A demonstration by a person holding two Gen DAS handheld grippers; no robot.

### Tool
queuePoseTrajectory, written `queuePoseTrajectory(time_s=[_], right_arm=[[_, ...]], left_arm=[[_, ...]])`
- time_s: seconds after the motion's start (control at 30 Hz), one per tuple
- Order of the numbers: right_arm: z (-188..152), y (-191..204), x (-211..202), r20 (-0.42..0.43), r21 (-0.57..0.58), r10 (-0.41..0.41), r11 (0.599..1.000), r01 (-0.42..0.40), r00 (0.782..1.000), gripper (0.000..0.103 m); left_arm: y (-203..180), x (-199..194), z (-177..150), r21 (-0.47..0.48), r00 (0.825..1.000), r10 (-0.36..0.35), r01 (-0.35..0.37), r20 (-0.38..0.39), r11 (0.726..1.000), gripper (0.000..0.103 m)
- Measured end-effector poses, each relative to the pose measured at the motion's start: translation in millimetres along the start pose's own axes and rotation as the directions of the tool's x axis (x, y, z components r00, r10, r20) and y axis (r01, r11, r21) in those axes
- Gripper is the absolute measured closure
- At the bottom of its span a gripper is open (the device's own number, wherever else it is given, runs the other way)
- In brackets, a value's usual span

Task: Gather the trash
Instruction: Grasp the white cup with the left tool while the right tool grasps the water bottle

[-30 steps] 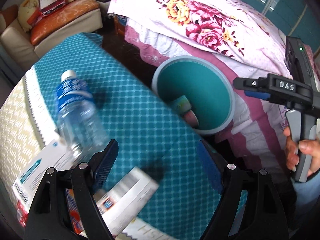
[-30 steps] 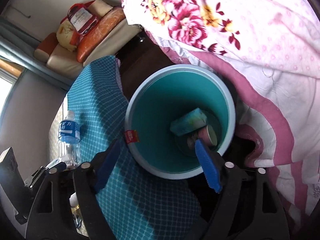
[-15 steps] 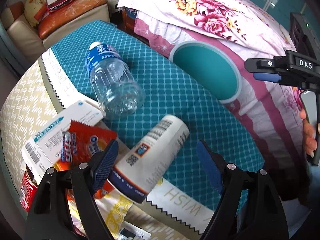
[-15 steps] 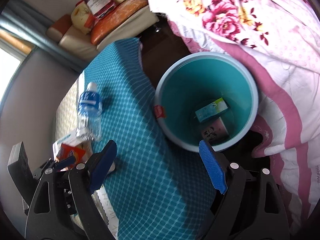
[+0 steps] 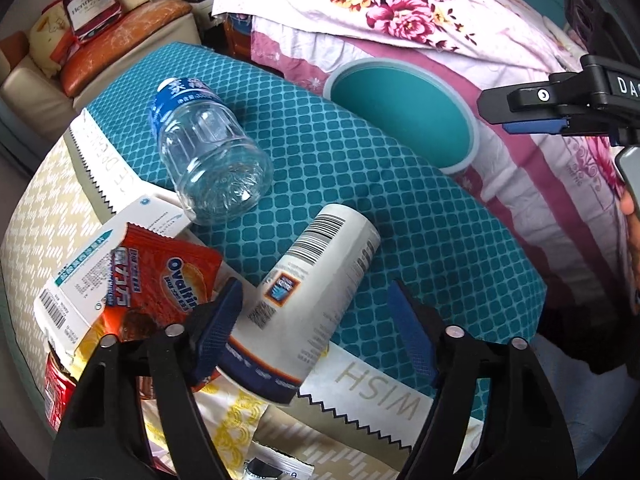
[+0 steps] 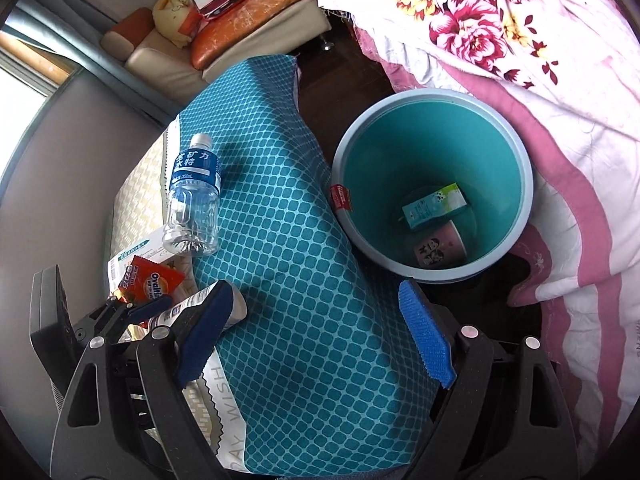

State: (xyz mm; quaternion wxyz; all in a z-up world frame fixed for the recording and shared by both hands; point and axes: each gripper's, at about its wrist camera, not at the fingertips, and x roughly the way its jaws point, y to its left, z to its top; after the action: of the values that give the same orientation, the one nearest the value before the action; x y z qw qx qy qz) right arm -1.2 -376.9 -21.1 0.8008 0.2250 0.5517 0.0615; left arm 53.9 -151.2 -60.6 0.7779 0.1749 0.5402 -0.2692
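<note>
Left wrist view: left tongs stand wide over the white tube lying on the desk. Best to straddle its middle, squeeze across, then carry to the bin. Right tongs wide, empty.

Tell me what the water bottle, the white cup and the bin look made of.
Water bottle: clear, glossy, ribbed plastic; see-through. White cup: probably matte printed paper, with barcode; could be plastic-coated. Bin: smooth teal moulded plastic with a lighter rim, seemingly.
</note>
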Motion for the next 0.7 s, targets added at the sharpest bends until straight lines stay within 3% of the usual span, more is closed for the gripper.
queuePoseTrajectory(time_s=[0.17,0.43,0.7], right_arm=[[-1,-6,4,-0.011,0.014,0.003,1.000,-0.003,1.000,0.022],[-3,-13,11,-0.024,0.035,0.011,0.999,-0.010,1.000,0.022],[-4,-14,15,-0.035,0.036,0.002,0.999,-0.001,0.999,0.022]], left_arm=[[-6,8,-4,0.018,0.999,-0.040,0.041,-0.037,0.999,0.041],[-10,31,-10,-0.012,0.994,-0.043,0.042,-0.098,0.999,0.041],[-9,9,-10,-0.094,0.998,-0.056,0.056,0.000,0.994,0.050]])
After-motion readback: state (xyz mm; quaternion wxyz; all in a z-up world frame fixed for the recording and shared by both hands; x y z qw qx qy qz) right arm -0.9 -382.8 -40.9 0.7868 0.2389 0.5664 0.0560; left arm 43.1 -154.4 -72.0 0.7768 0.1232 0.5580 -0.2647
